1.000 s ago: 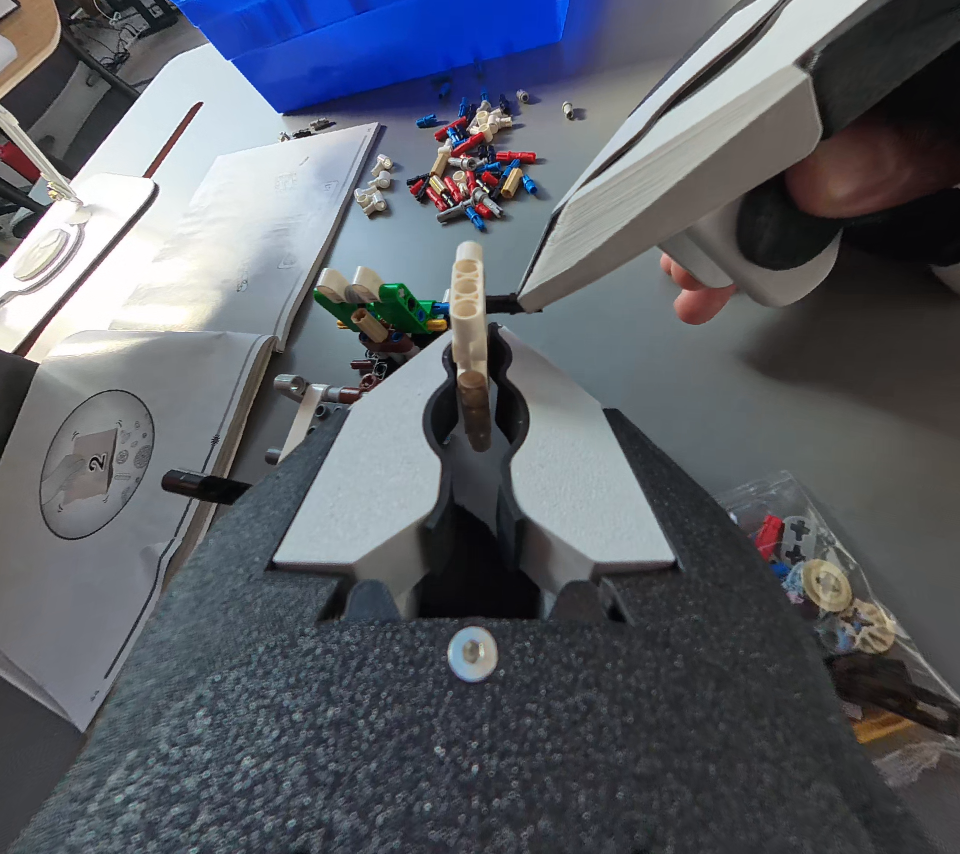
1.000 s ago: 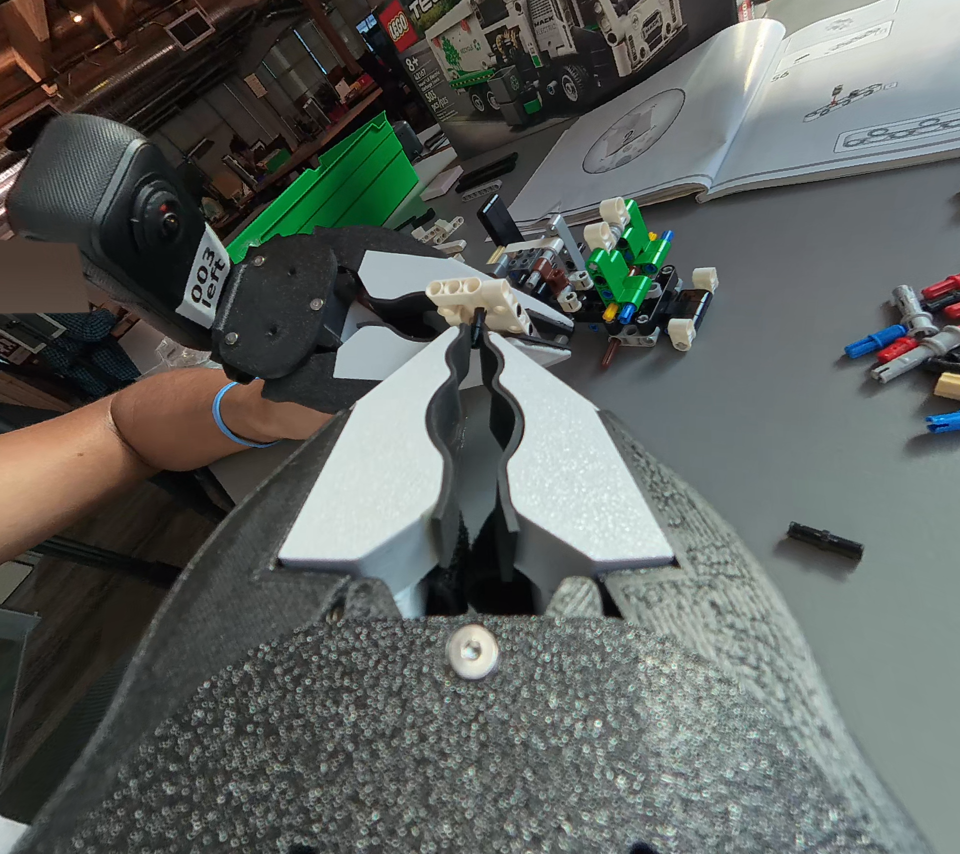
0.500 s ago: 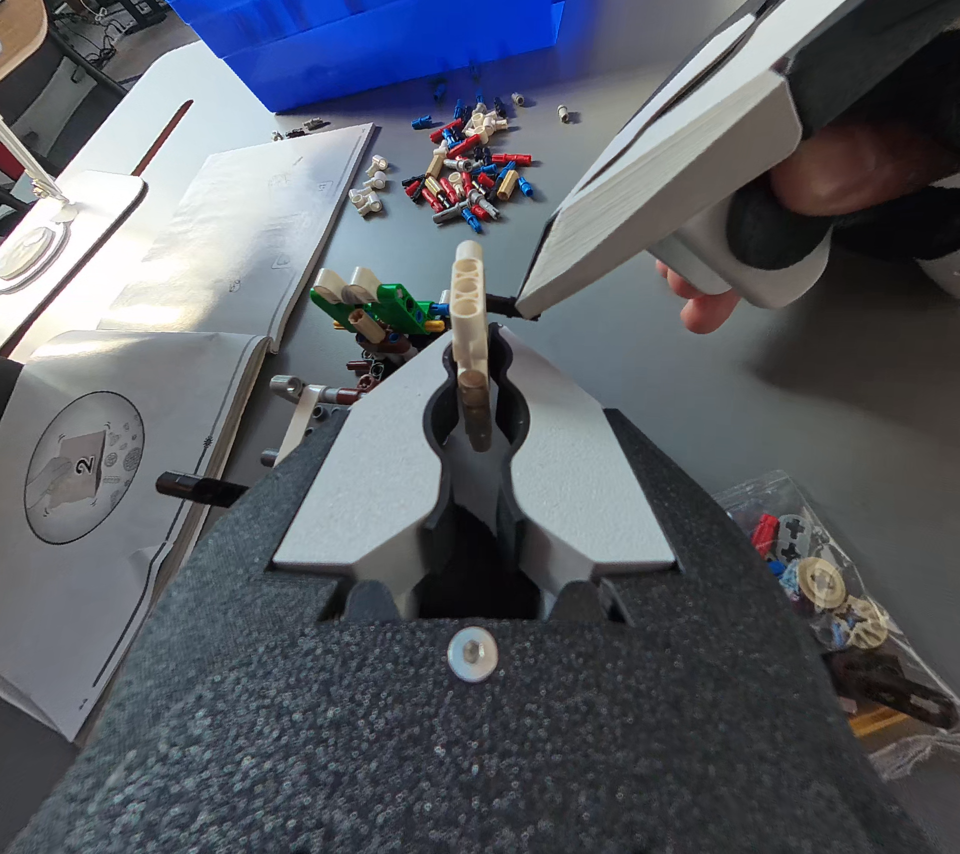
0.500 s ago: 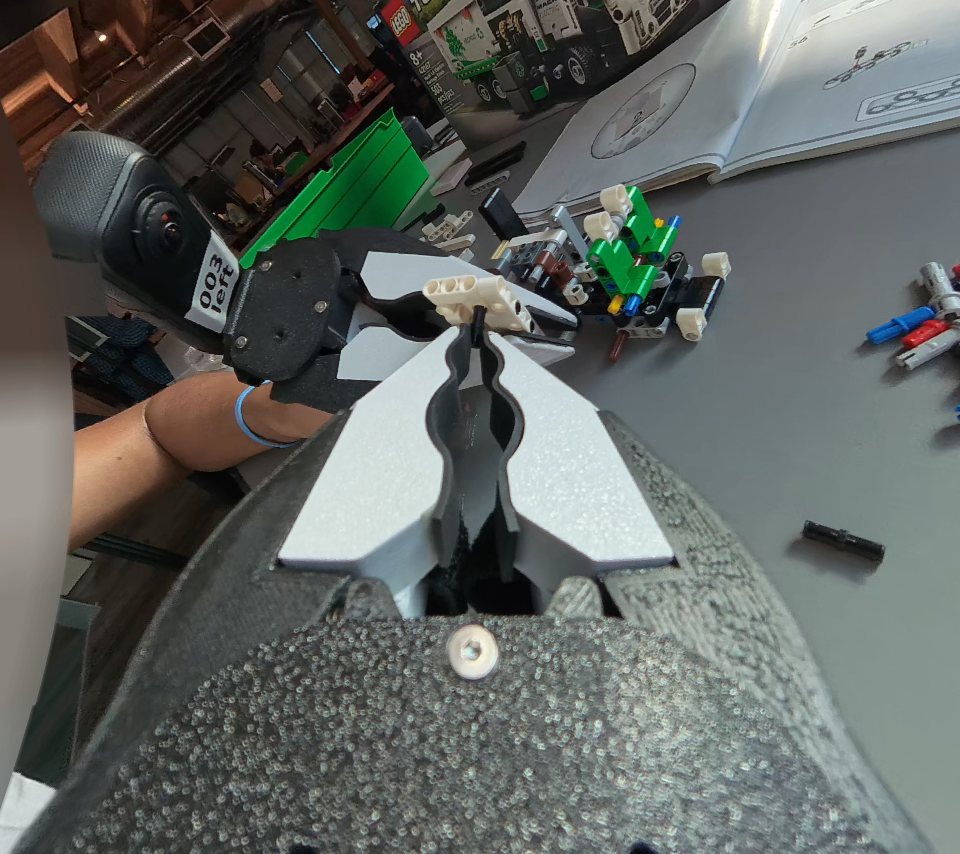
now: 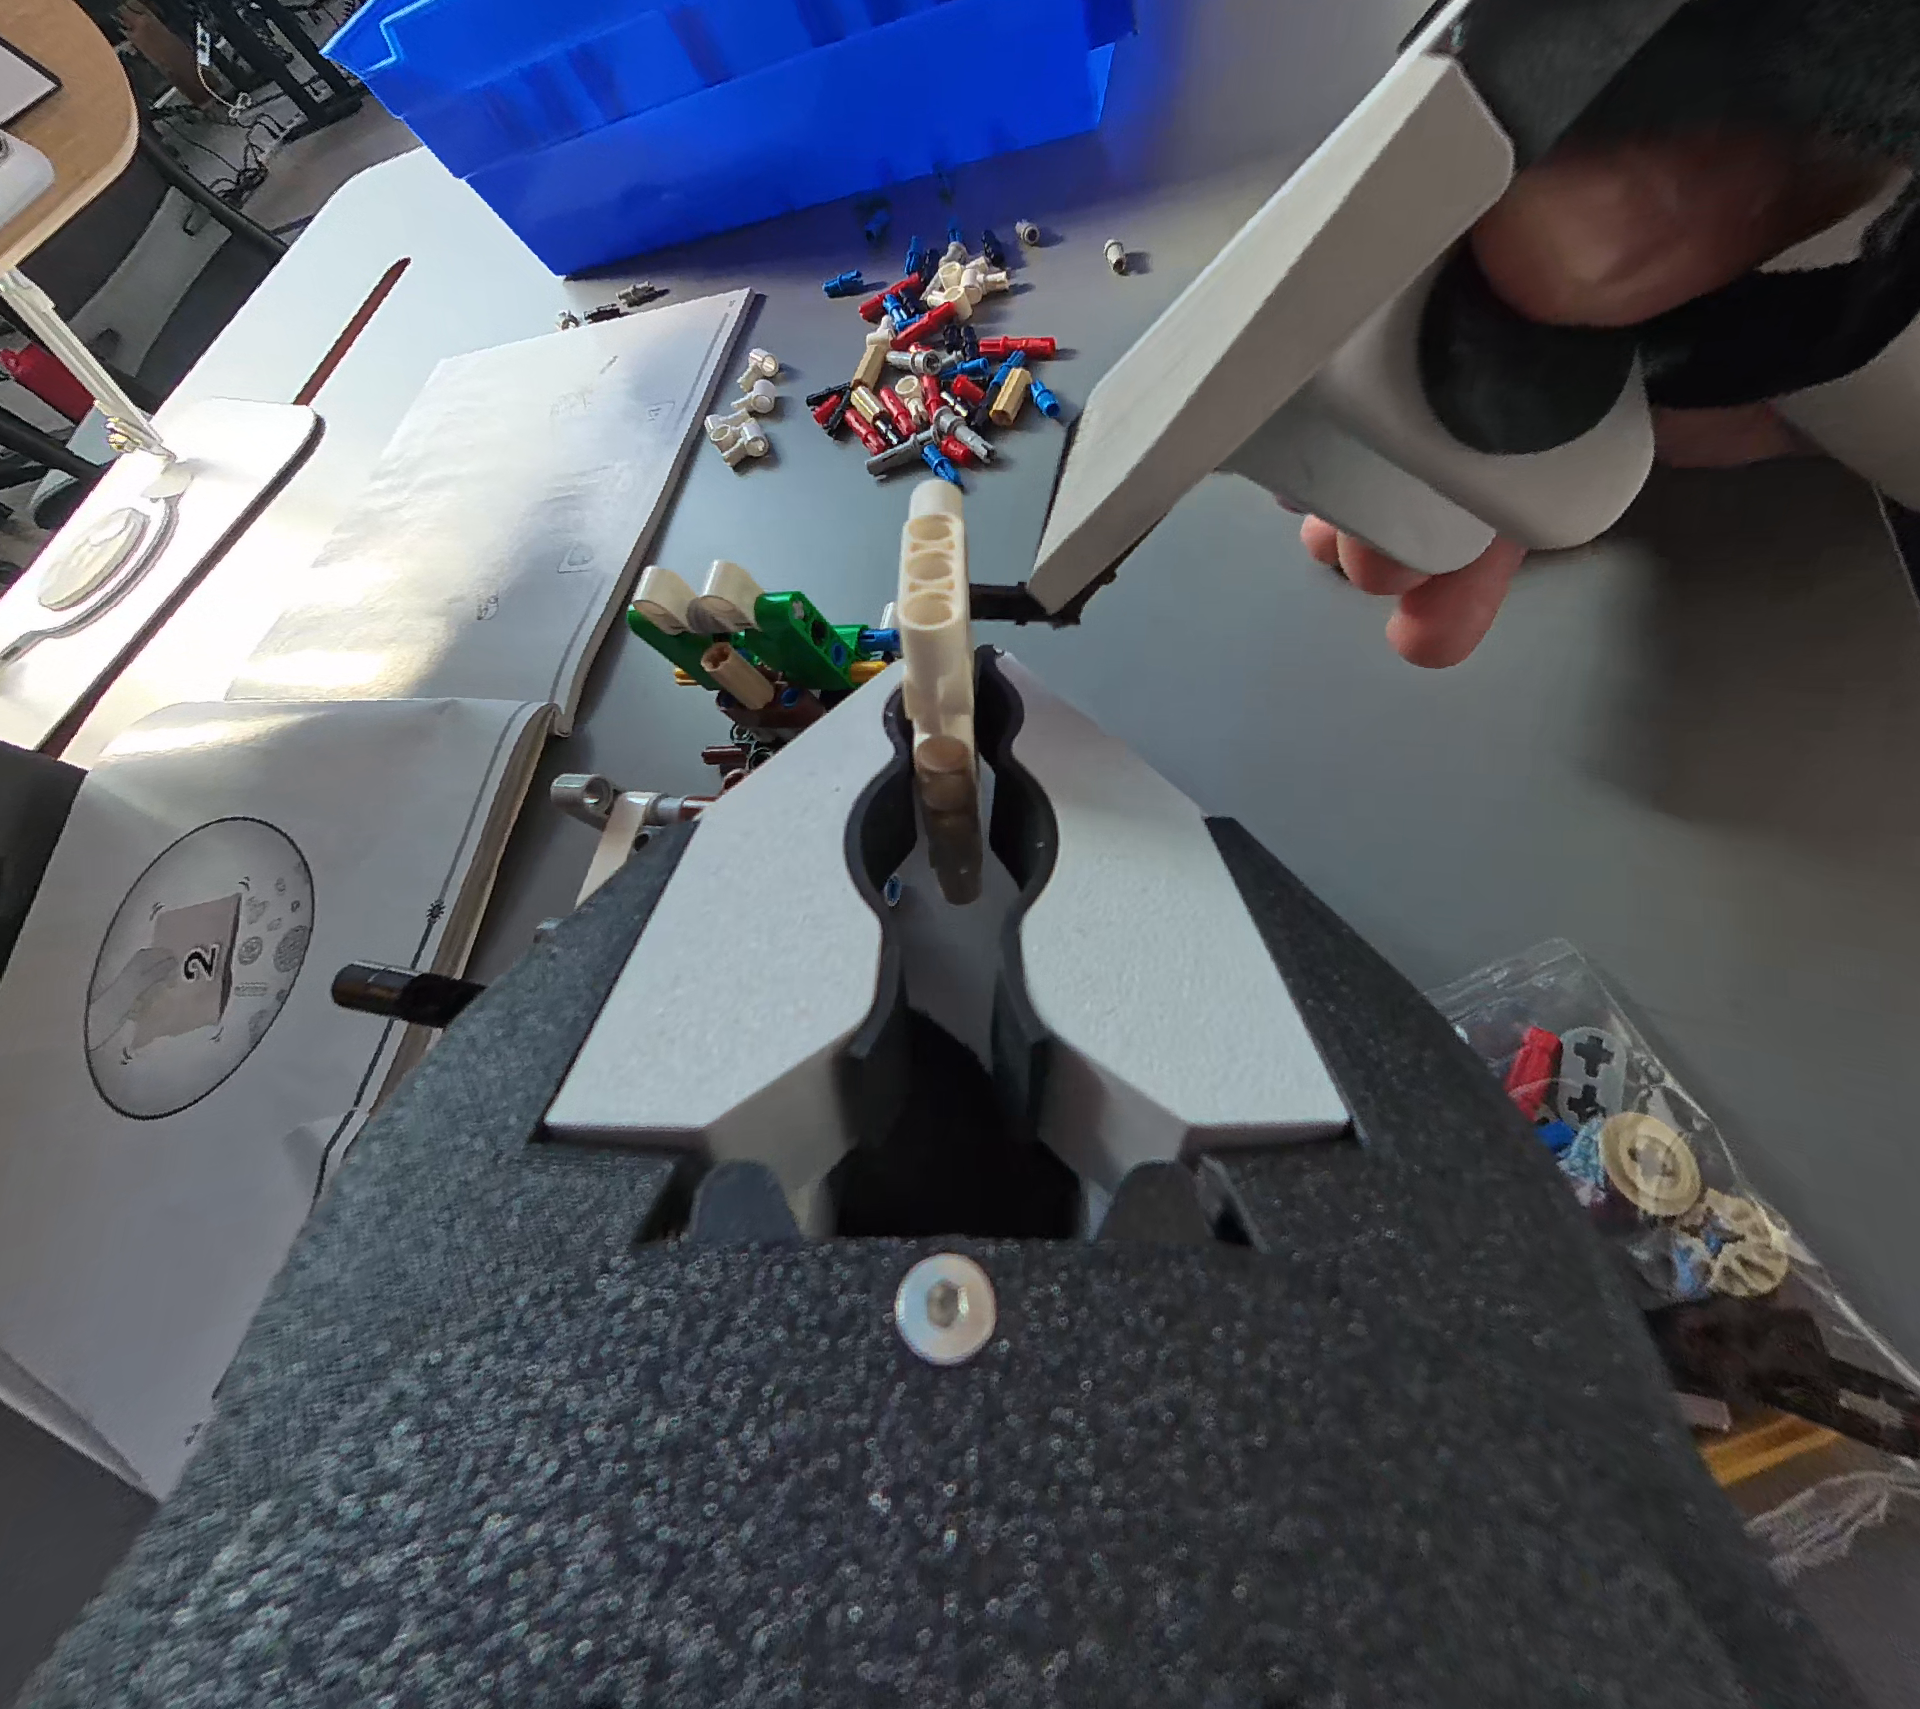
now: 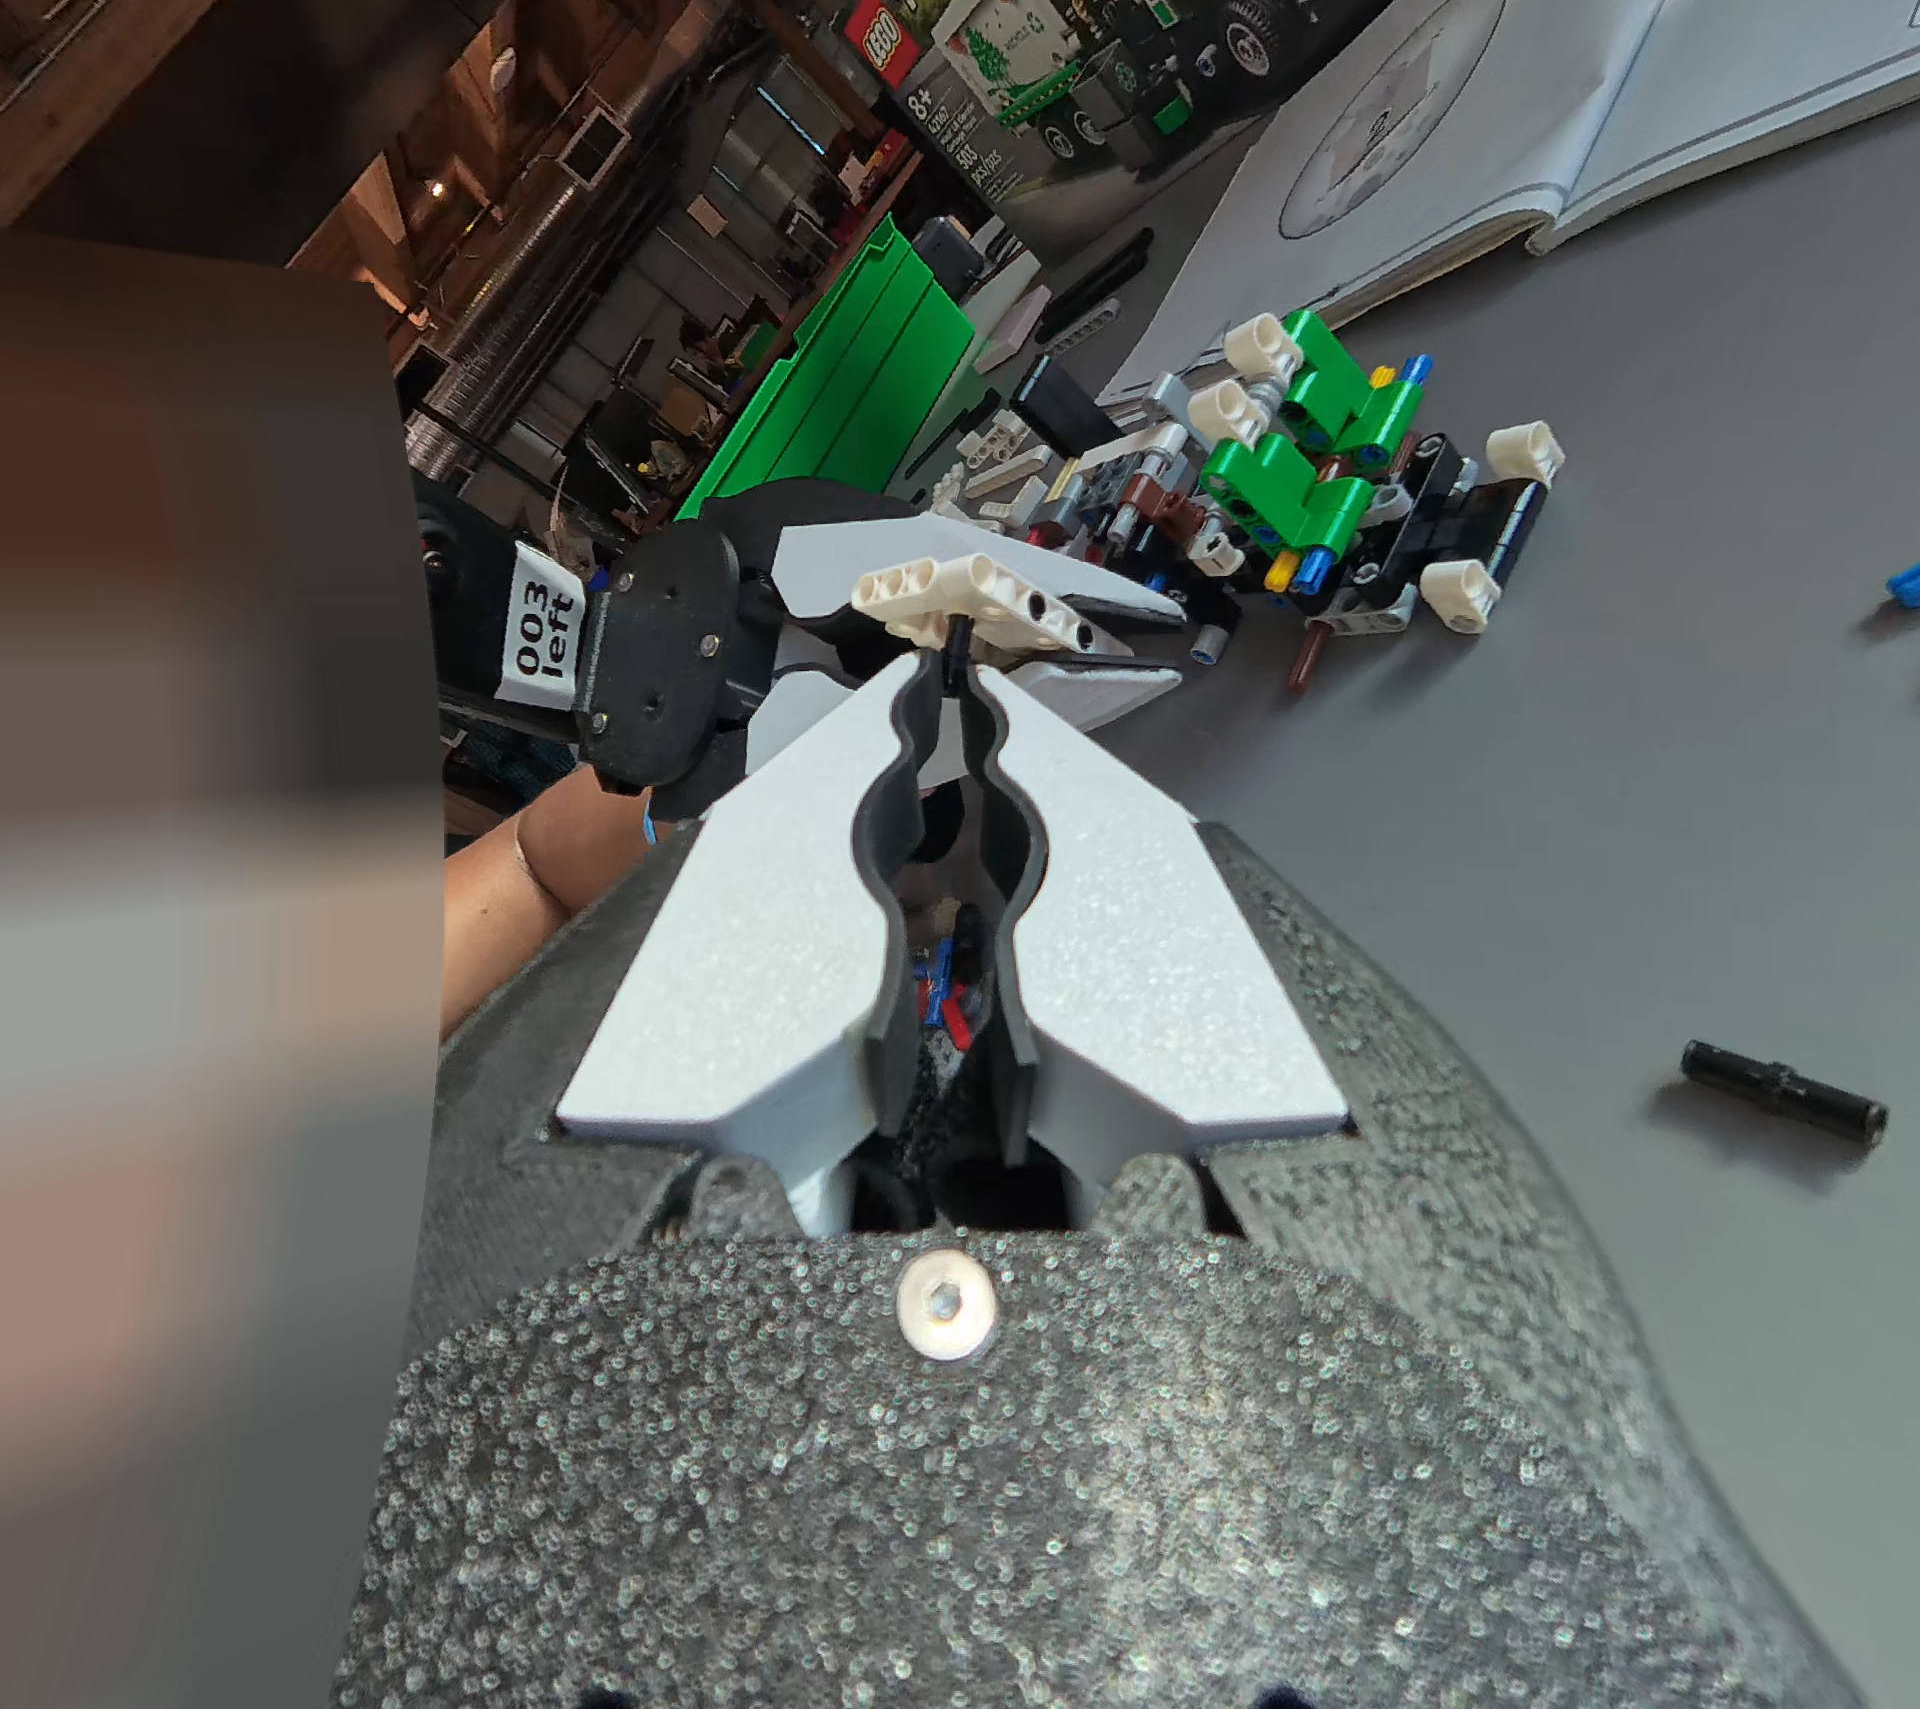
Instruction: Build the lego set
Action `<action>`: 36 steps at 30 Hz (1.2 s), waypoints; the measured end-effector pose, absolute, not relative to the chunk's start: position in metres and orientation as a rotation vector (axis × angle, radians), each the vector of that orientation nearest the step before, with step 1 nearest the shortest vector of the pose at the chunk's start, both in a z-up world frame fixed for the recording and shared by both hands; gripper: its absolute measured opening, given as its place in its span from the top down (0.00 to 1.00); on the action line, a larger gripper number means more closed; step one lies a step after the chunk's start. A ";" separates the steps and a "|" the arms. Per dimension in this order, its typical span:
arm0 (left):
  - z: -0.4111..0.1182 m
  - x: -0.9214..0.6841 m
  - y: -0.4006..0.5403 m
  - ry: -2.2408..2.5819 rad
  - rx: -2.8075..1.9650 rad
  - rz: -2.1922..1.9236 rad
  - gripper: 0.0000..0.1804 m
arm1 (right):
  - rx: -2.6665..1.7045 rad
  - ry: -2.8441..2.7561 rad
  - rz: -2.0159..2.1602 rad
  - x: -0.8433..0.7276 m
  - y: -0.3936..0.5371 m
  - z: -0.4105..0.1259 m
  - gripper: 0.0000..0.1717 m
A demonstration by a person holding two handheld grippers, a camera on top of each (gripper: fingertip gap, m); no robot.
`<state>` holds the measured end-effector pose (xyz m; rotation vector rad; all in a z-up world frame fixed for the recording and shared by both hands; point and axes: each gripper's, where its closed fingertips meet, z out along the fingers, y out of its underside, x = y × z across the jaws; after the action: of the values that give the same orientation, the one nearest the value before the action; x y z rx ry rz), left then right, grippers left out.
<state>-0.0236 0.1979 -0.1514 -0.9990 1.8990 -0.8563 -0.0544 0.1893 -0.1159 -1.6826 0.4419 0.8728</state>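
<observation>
The left gripper [image 5: 940, 703] has its jaws pinching a cream beam [image 5: 935, 589] upright. The right gripper [image 6: 951, 672] has its jaws pinching a black pin [image 6: 954, 646] whose tip meets the beam's side, seemingly at a hole, though seating is unclear. Beyond lie a green assembly [image 5: 790, 636], loose pins [image 5: 935, 381], a booklet [image 5: 499, 496] and a blue bin [image 5: 769, 49] on the worktop [image 5: 1455, 828].

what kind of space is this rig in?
Probably a workshop or lab bench used for toy-brick building: grey table with loose connector pins, an open instruction booklet, a blue parts bin; exposed ductwork behind.
</observation>
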 end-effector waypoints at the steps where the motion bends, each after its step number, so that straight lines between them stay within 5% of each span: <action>1: -0.152 -0.024 0.198 1.902 -0.998 -0.855 0.97 | -1.683 0.445 0.880 -0.054 0.189 -0.116 0.99; 36: -0.156 -0.022 0.199 1.920 -0.980 -0.803 0.97 | -1.680 0.474 0.896 -0.051 0.189 -0.117 1.00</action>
<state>-0.0222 0.1991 -0.1561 -0.9804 1.9201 -0.8030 -0.0507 0.1888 -0.1175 -1.6802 0.4738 0.8955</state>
